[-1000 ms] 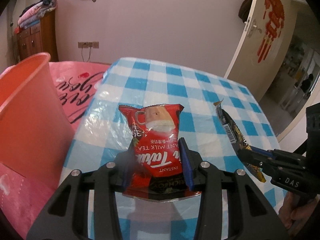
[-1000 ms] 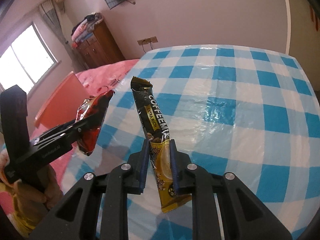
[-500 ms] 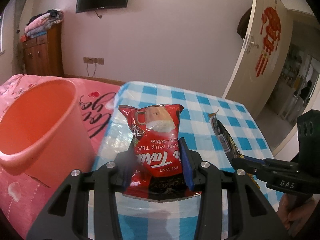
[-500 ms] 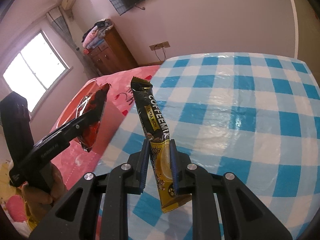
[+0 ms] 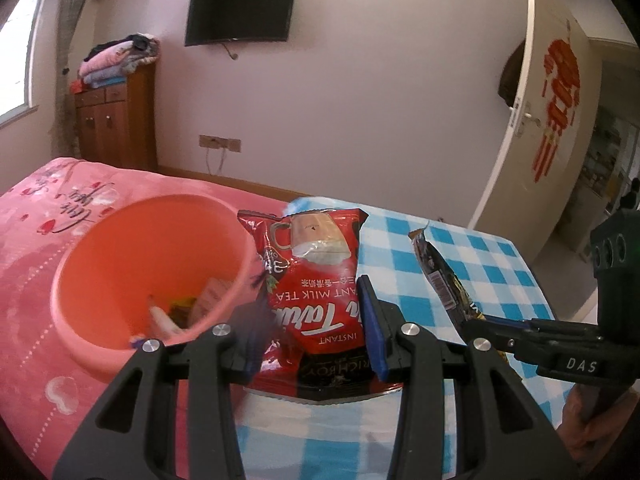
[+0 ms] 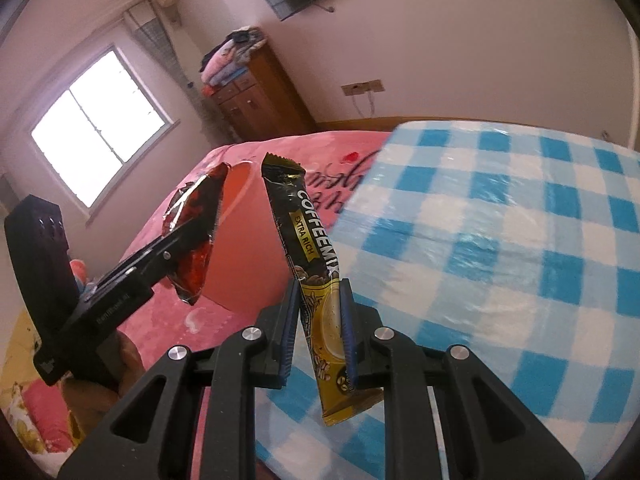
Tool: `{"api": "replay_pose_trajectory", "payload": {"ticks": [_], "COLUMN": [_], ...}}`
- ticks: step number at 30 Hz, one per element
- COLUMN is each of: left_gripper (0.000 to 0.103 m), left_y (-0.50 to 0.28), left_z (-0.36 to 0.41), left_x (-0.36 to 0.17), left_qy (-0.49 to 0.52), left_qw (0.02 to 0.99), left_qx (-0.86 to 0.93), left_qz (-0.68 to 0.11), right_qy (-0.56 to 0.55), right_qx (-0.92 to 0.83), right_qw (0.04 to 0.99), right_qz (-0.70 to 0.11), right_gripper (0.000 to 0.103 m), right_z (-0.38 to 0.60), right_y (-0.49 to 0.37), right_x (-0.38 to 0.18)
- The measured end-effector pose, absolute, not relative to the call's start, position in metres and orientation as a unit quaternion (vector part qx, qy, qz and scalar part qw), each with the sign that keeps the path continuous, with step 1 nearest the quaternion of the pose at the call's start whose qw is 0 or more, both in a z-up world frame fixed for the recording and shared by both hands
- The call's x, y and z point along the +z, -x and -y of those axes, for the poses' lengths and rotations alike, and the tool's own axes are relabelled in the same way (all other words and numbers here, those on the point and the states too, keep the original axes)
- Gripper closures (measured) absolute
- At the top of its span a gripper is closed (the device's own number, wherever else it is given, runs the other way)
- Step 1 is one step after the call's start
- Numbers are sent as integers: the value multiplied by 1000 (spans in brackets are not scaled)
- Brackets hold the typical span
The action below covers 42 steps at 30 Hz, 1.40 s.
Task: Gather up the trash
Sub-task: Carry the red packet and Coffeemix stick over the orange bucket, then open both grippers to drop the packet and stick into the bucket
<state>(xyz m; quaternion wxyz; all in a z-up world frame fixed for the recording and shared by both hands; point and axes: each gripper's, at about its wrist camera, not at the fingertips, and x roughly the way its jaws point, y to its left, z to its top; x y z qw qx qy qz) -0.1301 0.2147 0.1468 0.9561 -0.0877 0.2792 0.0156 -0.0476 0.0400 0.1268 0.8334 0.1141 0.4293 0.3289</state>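
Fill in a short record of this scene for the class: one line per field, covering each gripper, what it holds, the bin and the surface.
left gripper: shut on the red instant milk tea packet, held up beside the bin
right gripper: shut on the Coffeemix sachet, upright between its pads
bin: pink plastic basket standing on the pink bedspread, some wrappers already inside
surface: table with blue and white checked cloth, next to the bed
background: wall-mounted television, wooden cabinet
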Motion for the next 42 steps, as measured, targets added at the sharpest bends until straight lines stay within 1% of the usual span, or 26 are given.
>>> {"api": "replay_pose_trajectory", "payload": {"ticks": [7,13,20,27,31,33,34,35,36,38,39,40,42], "left_gripper": [60,60,60,60,60,60,60,57,52,47,41,38,31], "left_y": [131,127,118,107,100,100,99,99,99,100,101,101,103], "left_z": [-249,-283,-311,-319,-324,-324,-324,-325,-325,-325,-324,-324,-322], "left_x": [151,144,129,124,117,114,112,109,108,105,105,105,104], "left_qy": [93,106,117,117,124,124,124,124,124,124,122,120,117], "left_qw": [956,951,942,939,935,934,932,930,930,928,928,928,929], "left_qx": [55,91,116,127,131,133,136,137,138,144,146,149,150], "left_qz": [-272,-276,-294,-297,-305,-309,-313,-316,-318,-319,-319,-319,-319], "right_qy": [-110,-102,-94,-82,-77,-83,-86,-88,-88,-84,-82,-78,-71], "right_qx": [367,394,410,417,412,412,412,411,410,405,402,396,387], "right_qw": [818,803,788,784,784,786,789,792,795,803,808,815,826], "right_qz": [-428,-436,-449,-453,-457,-454,-447,-443,-439,-429,-424,-416,-405], "right_gripper": [82,82,82,82,78,72,62,54,51,44,41,35,32], "right_z": [-92,-137,-181,-207,-218,-219,-216,-214,-211,-205,-202,-198,-192], "right_y": [29,15,-3,-16,-18,-19,-18,-19,-18,-16,-15,-12,-9], "right_x": [145,152,148,144,139,139,139,139,140,142,144,146,147]}}
